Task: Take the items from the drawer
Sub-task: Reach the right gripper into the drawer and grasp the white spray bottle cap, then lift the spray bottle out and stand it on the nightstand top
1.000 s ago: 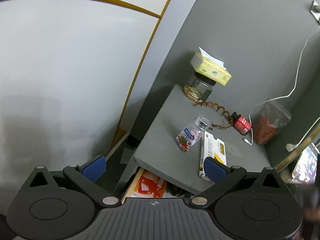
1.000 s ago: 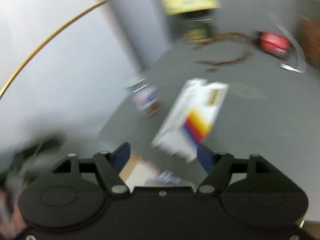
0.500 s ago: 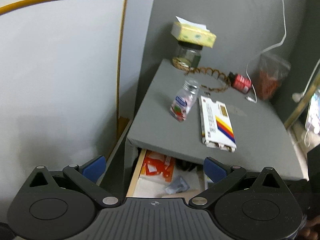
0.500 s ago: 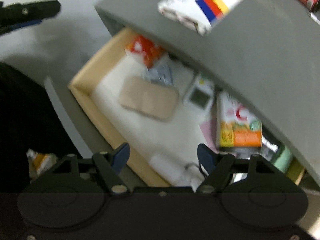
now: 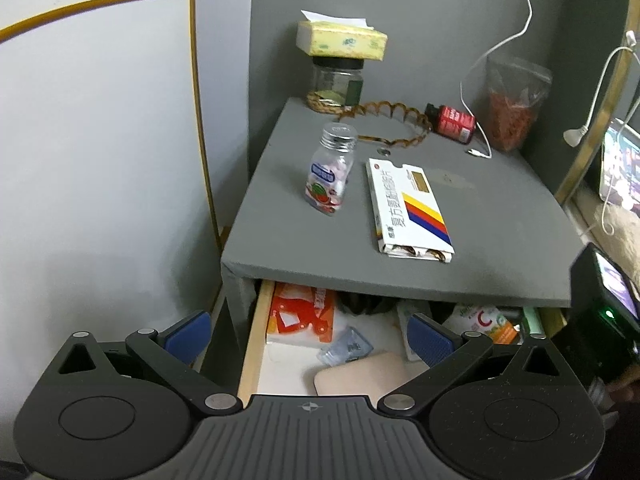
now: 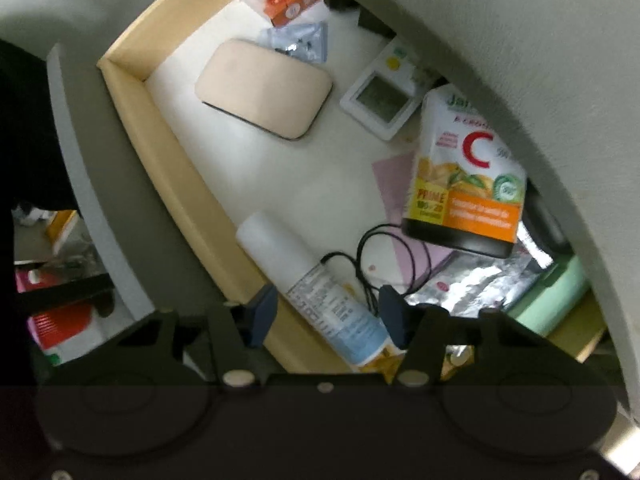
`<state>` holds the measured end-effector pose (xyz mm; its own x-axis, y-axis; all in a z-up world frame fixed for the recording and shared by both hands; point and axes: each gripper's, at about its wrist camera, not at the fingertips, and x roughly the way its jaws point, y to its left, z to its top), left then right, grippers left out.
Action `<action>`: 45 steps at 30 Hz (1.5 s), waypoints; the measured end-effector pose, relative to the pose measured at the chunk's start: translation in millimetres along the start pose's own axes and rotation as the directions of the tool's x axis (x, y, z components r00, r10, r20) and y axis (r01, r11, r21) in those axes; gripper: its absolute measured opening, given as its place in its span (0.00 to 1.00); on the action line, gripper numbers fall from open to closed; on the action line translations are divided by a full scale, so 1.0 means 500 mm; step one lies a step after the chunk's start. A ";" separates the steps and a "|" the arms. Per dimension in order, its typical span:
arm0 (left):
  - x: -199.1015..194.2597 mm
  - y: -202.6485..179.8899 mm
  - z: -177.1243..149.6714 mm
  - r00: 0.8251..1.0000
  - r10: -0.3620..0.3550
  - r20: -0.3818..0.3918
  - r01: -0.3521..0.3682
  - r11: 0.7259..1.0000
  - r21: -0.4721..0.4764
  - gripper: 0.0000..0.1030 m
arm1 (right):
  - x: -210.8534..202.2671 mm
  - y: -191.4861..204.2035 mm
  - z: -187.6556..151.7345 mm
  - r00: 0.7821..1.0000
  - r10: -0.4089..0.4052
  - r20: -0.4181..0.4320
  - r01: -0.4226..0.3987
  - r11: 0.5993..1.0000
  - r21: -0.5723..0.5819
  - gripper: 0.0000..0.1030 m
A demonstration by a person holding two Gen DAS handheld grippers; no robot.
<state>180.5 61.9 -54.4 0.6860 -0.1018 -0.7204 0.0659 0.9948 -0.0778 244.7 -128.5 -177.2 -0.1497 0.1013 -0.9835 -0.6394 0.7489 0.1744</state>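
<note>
Closing our right tool [image 6: 328, 316] over the white spray bottle [image 6: 316, 292] lying in the open drawer [image 6: 168, 152], we have not pinched it yet. Our left tool [image 5: 308, 336] stays wide and empty above the drawer.

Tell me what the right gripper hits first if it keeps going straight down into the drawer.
Most likely the white spray bottle, which lies between the closing jaws of the right gripper by the drawer's front wall. Depth is unclear; no contact shows yet.
</note>
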 end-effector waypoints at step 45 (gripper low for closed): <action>0.010 -0.052 0.000 1.000 0.014 0.001 -0.014 1.000 -0.006 1.00 | -0.309 -0.011 -0.141 0.561 0.006 0.828 -0.242 0.958 0.157 0.32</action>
<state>182.3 35.3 -55.9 0.6875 -0.0882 -0.7208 0.0521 0.9960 -0.0722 218.4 -194.5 -22.9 0.5364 0.6037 -0.5898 -0.4578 0.7952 0.3976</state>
